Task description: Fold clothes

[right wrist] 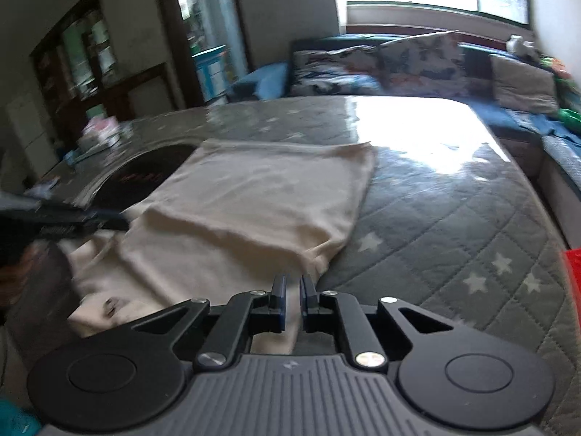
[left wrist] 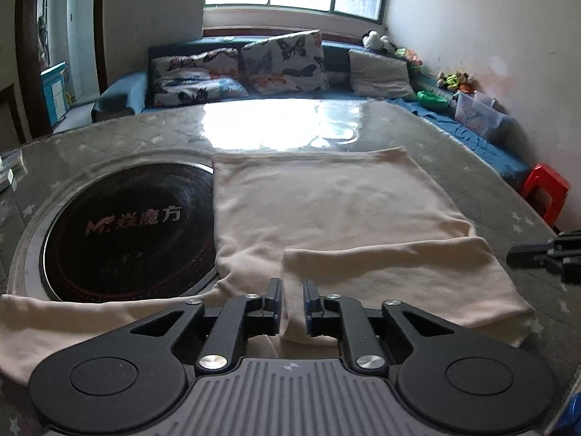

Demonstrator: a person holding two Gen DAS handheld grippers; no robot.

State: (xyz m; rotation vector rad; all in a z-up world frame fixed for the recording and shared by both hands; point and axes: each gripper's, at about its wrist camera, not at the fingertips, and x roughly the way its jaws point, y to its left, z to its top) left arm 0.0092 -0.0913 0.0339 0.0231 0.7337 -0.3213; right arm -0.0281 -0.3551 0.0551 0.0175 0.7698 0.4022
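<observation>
A cream garment (left wrist: 326, 210) lies spread on the grey quilted table cover (left wrist: 472, 167), its left side over a round black cooktop (left wrist: 127, 225). A sleeve is folded across the near edge. My left gripper (left wrist: 292, 292) is shut on the folded sleeve's near left edge. In the right wrist view the same garment (right wrist: 261, 200) lies ahead, and my right gripper (right wrist: 292, 289) is shut on its near right edge. The left gripper shows at the left in the right wrist view (right wrist: 72, 219); the right gripper shows at the right edge of the left wrist view (left wrist: 544, 254).
A blue sofa with butterfly cushions (left wrist: 283, 61) and a grey cushion (left wrist: 379, 72) runs behind the table. A red stool (left wrist: 544, 189) stands at the right. Toys and a clear box (left wrist: 479, 109) sit on the sofa. Small items (right wrist: 101, 130) lie on the table's far left.
</observation>
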